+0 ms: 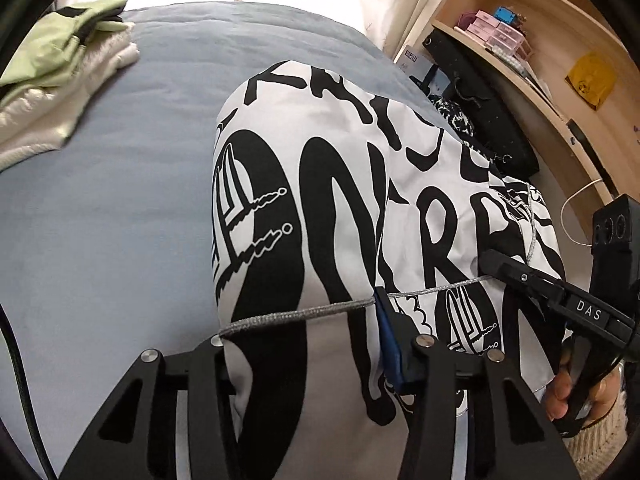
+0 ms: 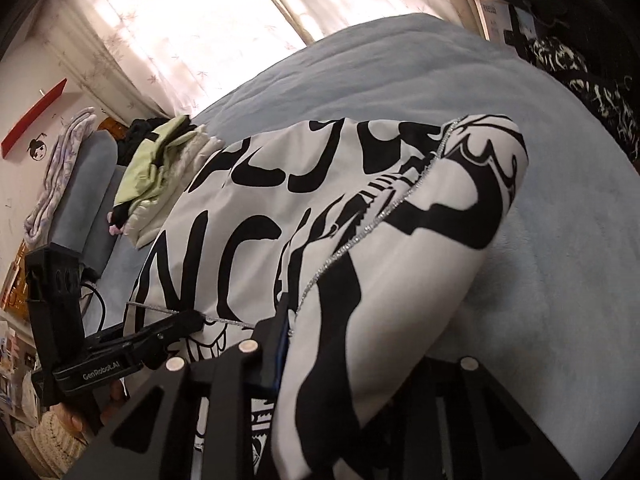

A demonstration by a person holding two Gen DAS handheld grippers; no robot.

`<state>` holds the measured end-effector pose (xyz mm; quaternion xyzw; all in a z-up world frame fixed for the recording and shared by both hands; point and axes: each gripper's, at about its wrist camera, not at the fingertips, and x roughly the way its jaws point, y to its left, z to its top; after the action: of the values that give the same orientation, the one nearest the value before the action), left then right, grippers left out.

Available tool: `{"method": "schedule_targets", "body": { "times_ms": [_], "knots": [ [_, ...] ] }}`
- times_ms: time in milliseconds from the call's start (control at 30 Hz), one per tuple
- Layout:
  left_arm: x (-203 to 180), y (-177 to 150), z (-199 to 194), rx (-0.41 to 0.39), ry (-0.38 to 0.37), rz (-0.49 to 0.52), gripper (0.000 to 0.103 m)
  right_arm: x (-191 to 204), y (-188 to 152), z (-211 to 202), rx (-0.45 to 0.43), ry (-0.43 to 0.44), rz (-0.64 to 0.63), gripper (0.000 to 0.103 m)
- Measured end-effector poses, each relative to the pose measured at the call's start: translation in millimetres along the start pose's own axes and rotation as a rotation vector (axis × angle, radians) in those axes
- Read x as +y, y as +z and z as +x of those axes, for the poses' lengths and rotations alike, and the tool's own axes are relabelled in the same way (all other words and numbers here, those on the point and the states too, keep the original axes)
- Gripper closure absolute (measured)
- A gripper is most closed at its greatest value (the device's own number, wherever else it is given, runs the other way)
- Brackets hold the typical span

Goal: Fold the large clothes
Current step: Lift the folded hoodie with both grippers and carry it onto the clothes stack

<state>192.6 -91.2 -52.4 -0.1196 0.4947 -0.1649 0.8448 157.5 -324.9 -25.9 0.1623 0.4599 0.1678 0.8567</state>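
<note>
A large white garment with bold black lettering and silver trim (image 1: 332, 208) lies bunched on a blue-grey bed (image 1: 120, 220). My left gripper (image 1: 316, 344) is shut on a thick fold of it at its near edge. My right gripper shows at the right of the left wrist view (image 1: 496, 264), clamped on the same near edge by the silver trim. In the right wrist view the garment (image 2: 360, 260) fills the middle and drapes over my right gripper (image 2: 352, 356), whose right finger is hidden under cloth. The left gripper (image 2: 192, 322) shows there too, pinching the trim.
A stack of folded clothes, pale green on cream (image 1: 60, 72), sits at the bed's far left, also in the right wrist view (image 2: 160, 160). A wooden shelf with boxes (image 1: 540, 40) and a black patterned item (image 1: 480, 120) stand right of the bed. Curtains (image 2: 180, 20) hang behind.
</note>
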Motion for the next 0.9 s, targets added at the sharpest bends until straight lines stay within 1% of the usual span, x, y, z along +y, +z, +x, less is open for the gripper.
{"method": "schedule_targets", "body": {
  "times_ms": [133, 300, 400, 500, 600, 667, 767, 900],
  "knots": [
    [19, 3, -41, 0.007, 0.017, 0.001, 0.057, 32, 0, -9, 0.006, 0.04, -0.007, 0.076],
    [58, 11, -95, -0.004, 0.05, -0.017, 0.057, 95, 2, -8, 0.013, 0.092, -0.064, 0.076],
    [92, 22, -132, -0.025, 0.077, -0.03, 0.057, 136, 10, 0, 0.019, 0.145, -0.091, 0.076],
    [129, 40, -169, -0.055, 0.111, -0.04, 0.057, 184, 29, 17, 0.018, 0.2, -0.122, 0.076],
    [165, 68, -196, -0.09, 0.144, -0.046, 0.057, 230, 52, 35, 0.007, 0.233, -0.158, 0.076],
    [192, 95, -215, -0.119, 0.168, -0.041, 0.057, 262, 73, 48, -0.008, 0.253, -0.179, 0.076],
    [232, 141, -235, -0.158, 0.193, -0.037, 0.057, 283, 63, 60, -0.035, 0.285, -0.197, 0.076],
    [284, 212, -249, -0.206, 0.222, -0.016, 0.056, 308, 70, 61, -0.088, 0.319, -0.207, 0.076]
  ]
}}
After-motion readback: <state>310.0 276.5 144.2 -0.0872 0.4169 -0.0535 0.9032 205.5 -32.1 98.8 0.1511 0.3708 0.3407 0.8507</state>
